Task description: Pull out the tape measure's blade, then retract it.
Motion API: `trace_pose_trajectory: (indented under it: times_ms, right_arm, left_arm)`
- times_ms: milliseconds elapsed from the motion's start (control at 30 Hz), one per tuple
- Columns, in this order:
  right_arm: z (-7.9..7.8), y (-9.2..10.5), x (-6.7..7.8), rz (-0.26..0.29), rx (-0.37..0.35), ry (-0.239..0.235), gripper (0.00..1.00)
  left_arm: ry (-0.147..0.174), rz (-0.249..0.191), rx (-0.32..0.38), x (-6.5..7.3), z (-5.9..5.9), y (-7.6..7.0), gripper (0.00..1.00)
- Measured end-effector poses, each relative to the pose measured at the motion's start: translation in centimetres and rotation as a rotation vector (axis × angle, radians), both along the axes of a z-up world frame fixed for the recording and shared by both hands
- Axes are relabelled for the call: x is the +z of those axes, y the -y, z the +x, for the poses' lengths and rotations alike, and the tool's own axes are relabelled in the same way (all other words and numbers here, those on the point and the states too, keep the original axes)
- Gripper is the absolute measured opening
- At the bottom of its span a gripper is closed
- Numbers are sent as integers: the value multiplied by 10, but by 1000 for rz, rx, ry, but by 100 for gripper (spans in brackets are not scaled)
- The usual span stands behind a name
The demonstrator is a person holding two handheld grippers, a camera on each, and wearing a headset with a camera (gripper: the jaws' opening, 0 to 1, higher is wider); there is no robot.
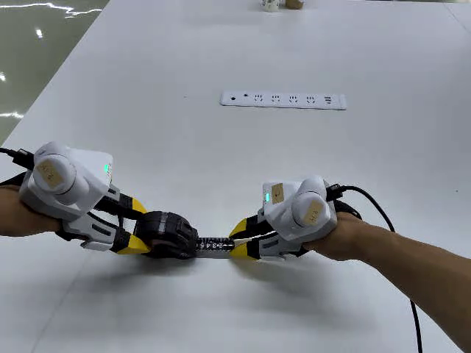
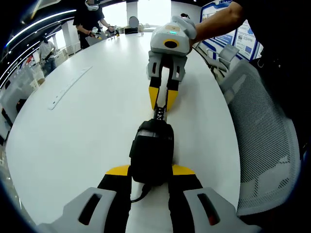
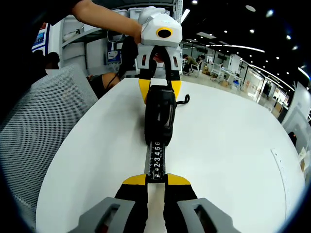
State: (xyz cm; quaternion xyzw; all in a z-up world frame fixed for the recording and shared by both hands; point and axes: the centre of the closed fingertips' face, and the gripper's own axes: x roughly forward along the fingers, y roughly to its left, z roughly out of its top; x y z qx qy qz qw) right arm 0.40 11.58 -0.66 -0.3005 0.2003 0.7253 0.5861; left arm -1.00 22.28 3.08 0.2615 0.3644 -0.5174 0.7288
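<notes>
My left gripper (image 1: 138, 226) is clamped on the black case of the tape measure (image 1: 168, 234), with one yellow-tipped jaw against each side of it. The case sits on the white table (image 1: 294, 162), near the edge closest to me. In the left gripper view the case (image 2: 152, 153) stands between my own jaws, with a short black loop trailing out from under it toward the camera. My right gripper (image 1: 237, 240) faces the left one head-on, and its jaws are pinched together on the end of the blade (image 1: 213, 245). Only a short length of blade is out, running straight between the case and the right jaw tips and lying low over the table. In the right gripper view the blade (image 3: 156, 162) shows the printed numerals 2 to 6. Beyond it the case is gripped by the left gripper (image 3: 160, 92). Both grippers are close together, with just the exposed blade between them. A white power strip (image 1: 283, 99) lies farther back on the table, well apart from the tape measure. A grey mesh chair (image 2: 257, 136) stands at the table's side.
</notes>
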Motion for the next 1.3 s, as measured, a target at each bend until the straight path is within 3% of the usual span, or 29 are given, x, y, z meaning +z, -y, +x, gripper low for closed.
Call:
trace_pose_trajectory:
  times_ms: [733, 1300]
  right_arm:
    - [3, 20, 0, -10, -12, 11, 8]
    - [6, 45, 1, -25, -29, 16, 8]
  left_arm:
    - [-5, 55, -15, -1, 0, -1, 22]
    - [-8, 65, -12, -1, 0, -1, 22]
